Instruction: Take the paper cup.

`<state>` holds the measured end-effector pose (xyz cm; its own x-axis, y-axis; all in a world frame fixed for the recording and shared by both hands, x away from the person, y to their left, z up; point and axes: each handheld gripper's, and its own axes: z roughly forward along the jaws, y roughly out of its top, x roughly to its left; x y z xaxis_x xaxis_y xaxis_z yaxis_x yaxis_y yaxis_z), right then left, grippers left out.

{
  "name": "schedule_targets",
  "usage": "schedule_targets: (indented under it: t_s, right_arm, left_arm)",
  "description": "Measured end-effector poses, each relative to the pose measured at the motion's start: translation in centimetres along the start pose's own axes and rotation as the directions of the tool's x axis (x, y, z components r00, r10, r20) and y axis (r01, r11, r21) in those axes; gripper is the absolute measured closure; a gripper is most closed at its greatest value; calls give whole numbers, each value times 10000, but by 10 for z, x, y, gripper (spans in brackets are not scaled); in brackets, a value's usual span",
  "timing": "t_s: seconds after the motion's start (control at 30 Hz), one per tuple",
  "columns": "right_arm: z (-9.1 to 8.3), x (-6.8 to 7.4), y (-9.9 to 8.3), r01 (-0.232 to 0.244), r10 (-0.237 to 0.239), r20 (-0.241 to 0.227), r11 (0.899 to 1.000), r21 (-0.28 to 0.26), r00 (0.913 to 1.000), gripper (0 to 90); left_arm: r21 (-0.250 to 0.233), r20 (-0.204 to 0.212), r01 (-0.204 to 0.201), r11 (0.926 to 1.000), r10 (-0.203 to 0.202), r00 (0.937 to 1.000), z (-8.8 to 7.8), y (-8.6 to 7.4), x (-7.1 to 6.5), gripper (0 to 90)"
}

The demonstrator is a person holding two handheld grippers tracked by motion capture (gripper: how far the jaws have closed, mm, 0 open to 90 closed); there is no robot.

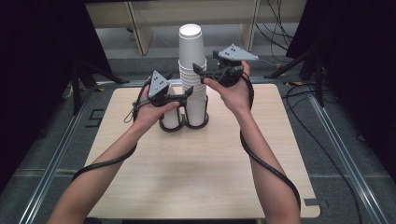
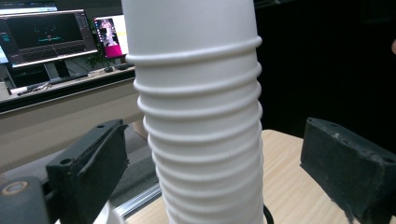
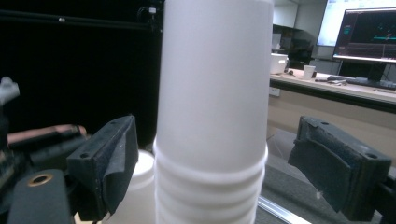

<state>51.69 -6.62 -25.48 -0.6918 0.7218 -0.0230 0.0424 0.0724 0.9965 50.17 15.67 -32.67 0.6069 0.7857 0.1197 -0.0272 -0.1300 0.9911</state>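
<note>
The tall stack of white paper cups (image 1: 193, 77), nested upside down with their rolled rims ringing the lower half, stands in the right ring of a dark twin-ring holder (image 1: 183, 125) at the far middle of the pale wooden table (image 1: 196, 163); a short white paper cup (image 1: 171, 114) sits in the left ring beside it. Both claws stand open with nothing held: the left gripper (image 1: 187, 94) brackets the ribbed middle of the stack, the right gripper (image 1: 198, 70) brackets the smooth top cup, and in both gripper views the foam pads sit clear of the paper. The likely step is to lift off the top cup; to do it well, the right pads should close just above that cup's rim (thin paper dents easily) while the left steadies the cups below, then pull straight up. The holder's base is half hidden behind the left hand; how many cups the stack holds is hard to count; its top is cut off in both gripper views.
</note>
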Motion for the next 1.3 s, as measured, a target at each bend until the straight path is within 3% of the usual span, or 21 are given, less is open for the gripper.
schedule_targets:
  t_s: [0.17,0.53,0.63,0.9,0.93,1.3]
  right_arm:
    - [24,-3,15,223,-223,23,9995,227,9997,148]
    - [48,-1,12,-138,140,-40,9985,526,9999,132]
    - [52,-2,12,-15,17,-42,9983,587,10000,140]
    - [50,-1,13,100,-102,50,9992,391,9999,160]
    - [50,0,14,-62,62,-17,9995,321,10000,166]
    - [43,-2,25,-109,108,-24,9996,-275,9999,196]
  left_arm:
    - [57,-115,139,9999,-138,9998,16,6,2,69]
    - [-46,-218,464,9989,-465,9987,29,11,3,76]
    - [-33,-230,498,9988,-498,9985,30,12,4,91]
    - [-78,-205,646,9979,-648,9977,30,11,5,109]
    - [-70,-195,618,9981,-619,9979,30,11,6,110]
    - [-28,-190,616,9981,-616,9979,30,12,5,111]
